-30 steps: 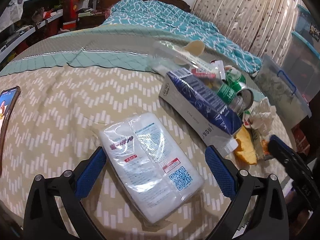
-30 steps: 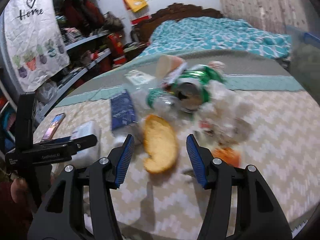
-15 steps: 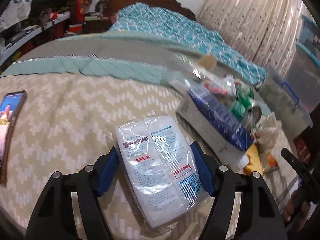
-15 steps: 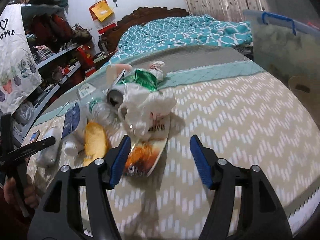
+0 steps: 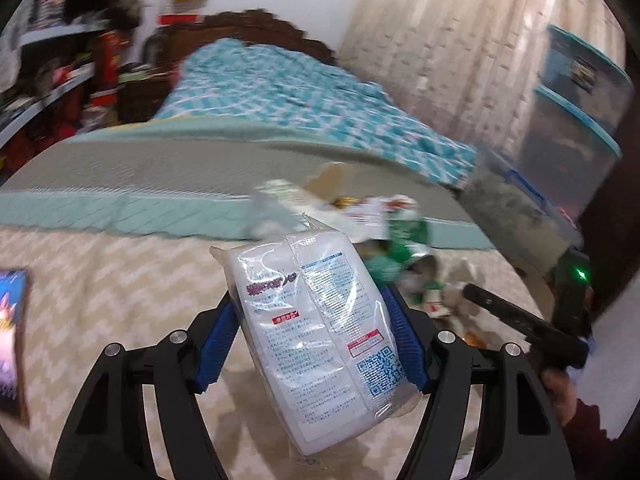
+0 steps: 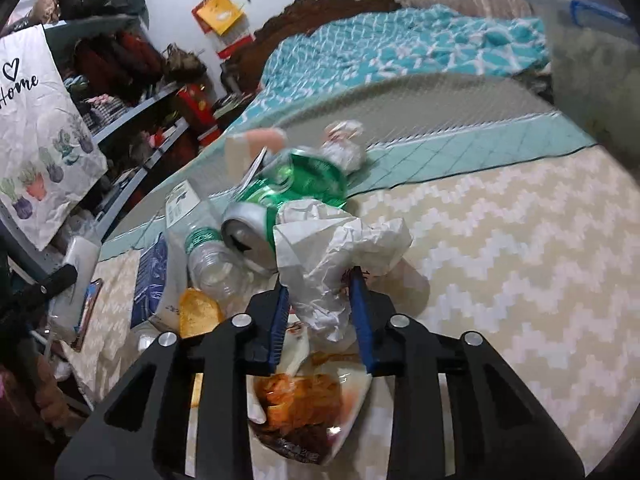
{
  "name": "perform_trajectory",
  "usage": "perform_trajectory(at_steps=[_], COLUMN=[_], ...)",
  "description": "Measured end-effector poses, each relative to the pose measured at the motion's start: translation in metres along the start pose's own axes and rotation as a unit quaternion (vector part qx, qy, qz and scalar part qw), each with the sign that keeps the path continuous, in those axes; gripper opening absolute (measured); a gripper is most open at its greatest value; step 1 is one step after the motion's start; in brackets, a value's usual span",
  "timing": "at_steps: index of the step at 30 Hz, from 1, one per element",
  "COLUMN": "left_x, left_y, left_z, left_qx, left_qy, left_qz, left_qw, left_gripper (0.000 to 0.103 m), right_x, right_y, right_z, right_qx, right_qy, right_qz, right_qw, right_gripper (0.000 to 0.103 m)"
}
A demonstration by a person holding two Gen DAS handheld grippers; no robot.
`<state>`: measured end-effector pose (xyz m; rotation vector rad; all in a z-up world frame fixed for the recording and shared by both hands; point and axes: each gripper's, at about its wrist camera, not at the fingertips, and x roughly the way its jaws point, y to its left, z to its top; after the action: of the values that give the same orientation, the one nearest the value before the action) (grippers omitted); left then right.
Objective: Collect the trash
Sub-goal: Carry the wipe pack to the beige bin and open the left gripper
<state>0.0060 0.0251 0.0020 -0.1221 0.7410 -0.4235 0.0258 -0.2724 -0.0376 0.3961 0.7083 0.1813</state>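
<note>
My left gripper [image 5: 312,340] is shut on a white plastic-wrapped tissue pack [image 5: 316,328] and holds it tilted above the patterned table cover [image 5: 112,288]. My right gripper [image 6: 320,316] is shut on a crumpled white paper wad [image 6: 332,248]. Under it lies an orange snack wrapper [image 6: 304,404]. Behind the wad lie a green can [image 6: 280,208], a clear plastic bottle [image 6: 212,260], a blue carton [image 6: 150,276] and a piece of bread [image 6: 198,312]. The pile also shows blurred in the left wrist view [image 5: 396,248].
A phone [image 5: 12,336] lies at the left of the table. A bed with a teal quilt [image 6: 400,52] stands behind. Shelves [image 6: 132,116] line the left wall. Clear storage bins [image 5: 568,160] stand at the right. The right gripper's handle [image 5: 528,324] shows at the right.
My left gripper closed on the tissue pack and lifted it off the cover. My right gripper moved from the bread to the paper wad and closed on it.
</note>
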Motion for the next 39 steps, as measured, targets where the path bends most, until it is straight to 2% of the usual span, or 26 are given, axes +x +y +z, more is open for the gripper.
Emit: perform_trajectory(at_steps=[4, 8, 12, 17, 22, 27, 29, 31, 32, 34, 39], left_x=[0.028, 0.066, 0.108, 0.154, 0.196, 0.249, 0.267, 0.286, 0.295, 0.307, 0.299], left_y=[-0.049, -0.117, -0.184, -0.261, -0.330, -0.412, -0.438, -0.462, -0.473, -0.480, -0.448], left_z=[0.013, 0.021, 0.019, 0.017, 0.024, 0.028, 0.029, 0.028, 0.027, 0.027, 0.034], left_qx=[0.035, 0.089, 0.134, 0.181, 0.204, 0.219, 0.220, 0.220, 0.226, 0.228, 0.177], left_qy=[0.022, 0.052, 0.100, 0.148, 0.175, 0.198, 0.202, 0.206, 0.203, 0.199, 0.205], left_qz=[-0.062, -0.130, -0.181, -0.222, -0.259, -0.292, -0.299, -0.301, -0.287, -0.261, -0.266], left_qw=[0.9972, 0.9861, 0.9692, 0.9467, 0.9277, 0.9097, 0.9062, 0.9047, 0.9085, 0.9166, 0.9252], left_gripper=[0.066, 0.067, 0.067, 0.067, 0.067, 0.068, 0.072, 0.080, 0.085, 0.085, 0.084], right_x=[-0.031, -0.057, -0.082, -0.118, -0.151, -0.161, -0.158, -0.158, -0.162, -0.171, -0.173], right_y=[-0.029, -0.068, -0.103, -0.158, -0.221, -0.267, -0.281, -0.295, -0.293, -0.290, -0.275], right_z=[-0.003, -0.010, -0.013, -0.014, -0.013, -0.007, -0.005, -0.004, -0.004, -0.004, -0.010], right_qx=[0.034, 0.076, 0.104, 0.144, 0.190, 0.201, 0.212, 0.232, 0.233, 0.219, 0.216], right_qy=[-0.034, -0.053, -0.074, -0.116, -0.150, -0.147, -0.140, -0.138, -0.149, -0.172, -0.187], right_qz=[-0.017, -0.042, -0.064, -0.102, -0.149, -0.181, -0.175, -0.162, -0.172, -0.201, -0.202], right_qw=[0.999, 0.995, 0.990, 0.977, 0.959, 0.951, 0.951, 0.949, 0.945, 0.939, 0.937], right_gripper=[0.030, 0.030, 0.030, 0.030, 0.031, 0.033, 0.036, 0.054, 0.062, 0.064, 0.064])
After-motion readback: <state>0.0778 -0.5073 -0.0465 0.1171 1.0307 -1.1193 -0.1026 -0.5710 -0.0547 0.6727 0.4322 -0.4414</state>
